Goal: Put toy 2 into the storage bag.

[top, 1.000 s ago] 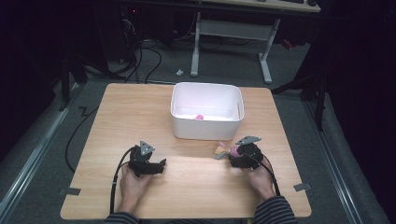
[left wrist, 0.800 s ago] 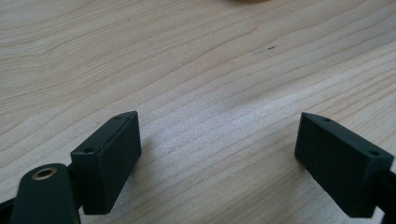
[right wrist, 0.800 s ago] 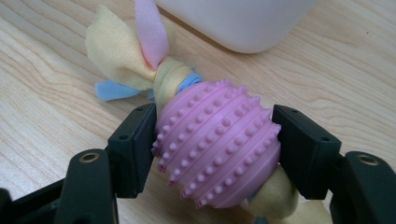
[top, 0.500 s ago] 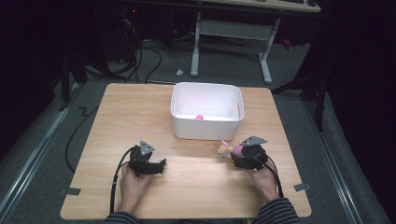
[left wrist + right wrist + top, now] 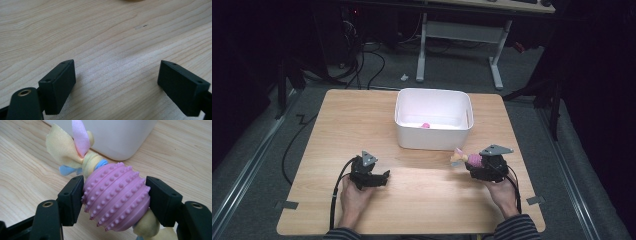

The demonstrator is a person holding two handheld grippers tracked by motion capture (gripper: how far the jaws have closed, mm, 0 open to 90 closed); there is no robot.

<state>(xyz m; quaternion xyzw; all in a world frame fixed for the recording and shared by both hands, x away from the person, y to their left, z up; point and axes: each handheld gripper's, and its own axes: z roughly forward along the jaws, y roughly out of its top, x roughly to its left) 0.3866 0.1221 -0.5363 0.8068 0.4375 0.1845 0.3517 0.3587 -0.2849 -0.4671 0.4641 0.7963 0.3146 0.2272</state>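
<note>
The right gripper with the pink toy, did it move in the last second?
Yes, slightly. The right gripper, shut on the pink toy, has drifted toward the person, away from the white bin.

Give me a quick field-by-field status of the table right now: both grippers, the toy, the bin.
left gripper: open, nothing between its jaws, low over bare wood near the table's front
right gripper: shut on the pink studded toy, jaws pressing its two sides
toy details: yellow, pink and blue fabric tied at its end, which points toward the bin
white bin: sits at the table's middle back, just beyond the held toy
bin contents: one small pink item, kind unclear
table: light wood
</note>
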